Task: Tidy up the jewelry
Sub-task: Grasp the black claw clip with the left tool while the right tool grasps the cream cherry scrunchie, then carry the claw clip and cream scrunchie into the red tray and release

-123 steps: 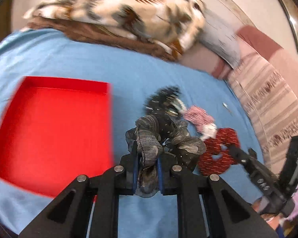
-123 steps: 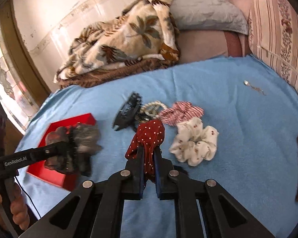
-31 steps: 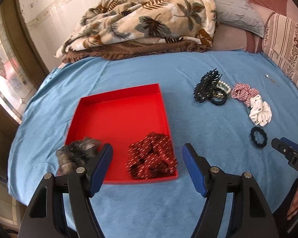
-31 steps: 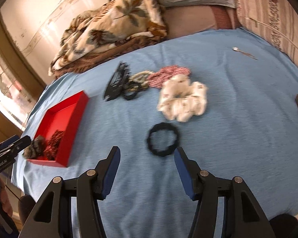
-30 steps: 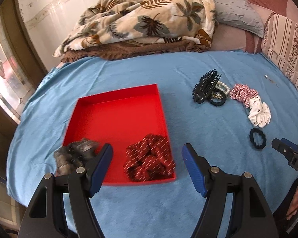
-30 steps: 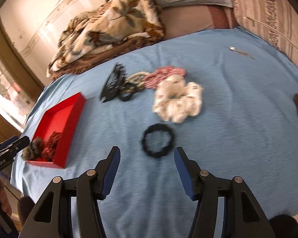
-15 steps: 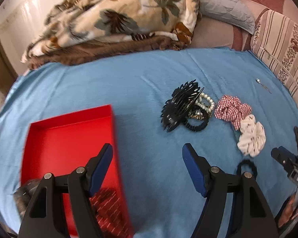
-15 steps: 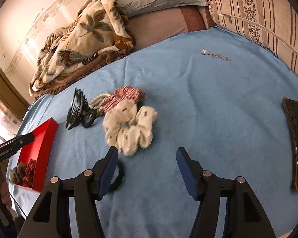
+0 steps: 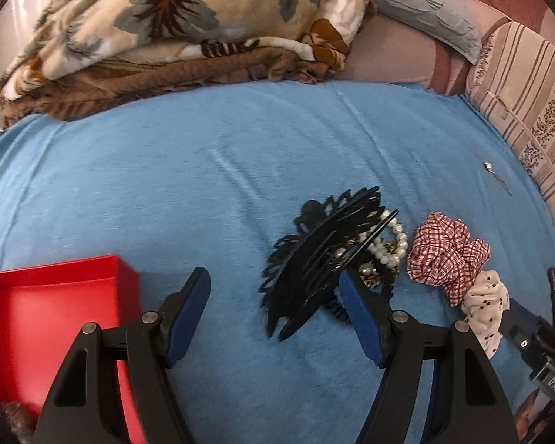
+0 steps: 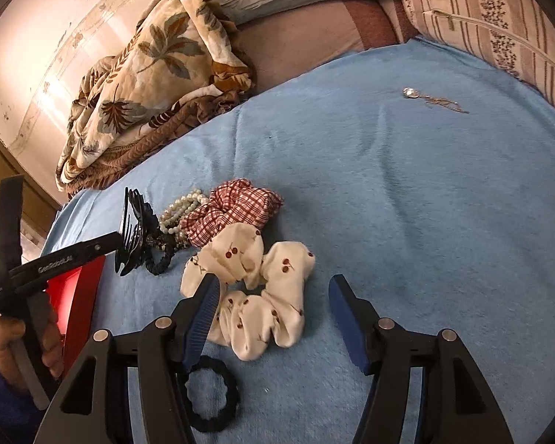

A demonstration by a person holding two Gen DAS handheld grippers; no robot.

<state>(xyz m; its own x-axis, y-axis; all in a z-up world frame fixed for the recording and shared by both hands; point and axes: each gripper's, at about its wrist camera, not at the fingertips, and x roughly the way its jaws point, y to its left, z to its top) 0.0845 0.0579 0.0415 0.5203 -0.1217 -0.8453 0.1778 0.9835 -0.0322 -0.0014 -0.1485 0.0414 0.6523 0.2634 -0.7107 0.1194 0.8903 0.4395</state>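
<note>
Left gripper spread wide around black claw clip; right gripper spread over white scrunchie.

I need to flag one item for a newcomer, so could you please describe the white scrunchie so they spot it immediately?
On the blue bedspread, find the cluster of hair accessories. The white scrunchie lies at its near end, touching the red-checked scrunchie; only it has a cherry print.
</note>
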